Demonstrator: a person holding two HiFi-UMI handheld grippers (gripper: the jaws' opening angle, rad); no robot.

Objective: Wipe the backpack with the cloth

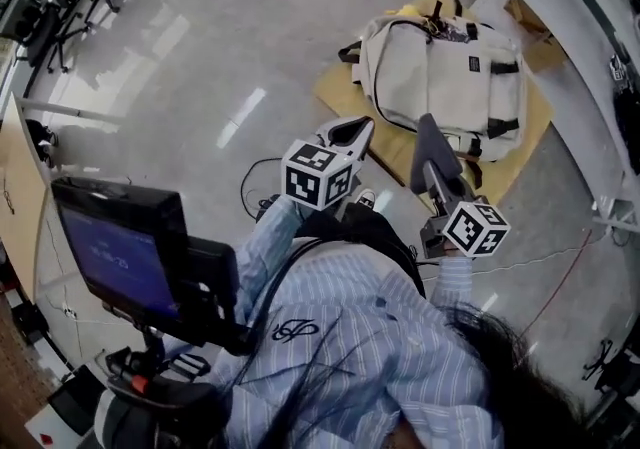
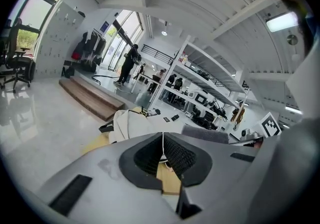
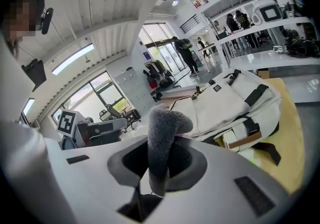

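One overhead, two low, toward backpack (image 1: pixel 445 77)

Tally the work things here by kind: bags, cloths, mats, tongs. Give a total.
Backpack: 1
Cloth: 1
Mat: 1
Tongs: 2 (left tongs, right tongs)
Total: 5

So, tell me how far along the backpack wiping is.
Done: the grey cloth is picked up, with the right gripper jaws shut on it. In hand: that gripper holds the cloth out toward the beige backpack, which lies on a yellow mat; the cloth appears short of it. The left gripper is shut and empty. Left: the wiping itself; no contact shows yet.
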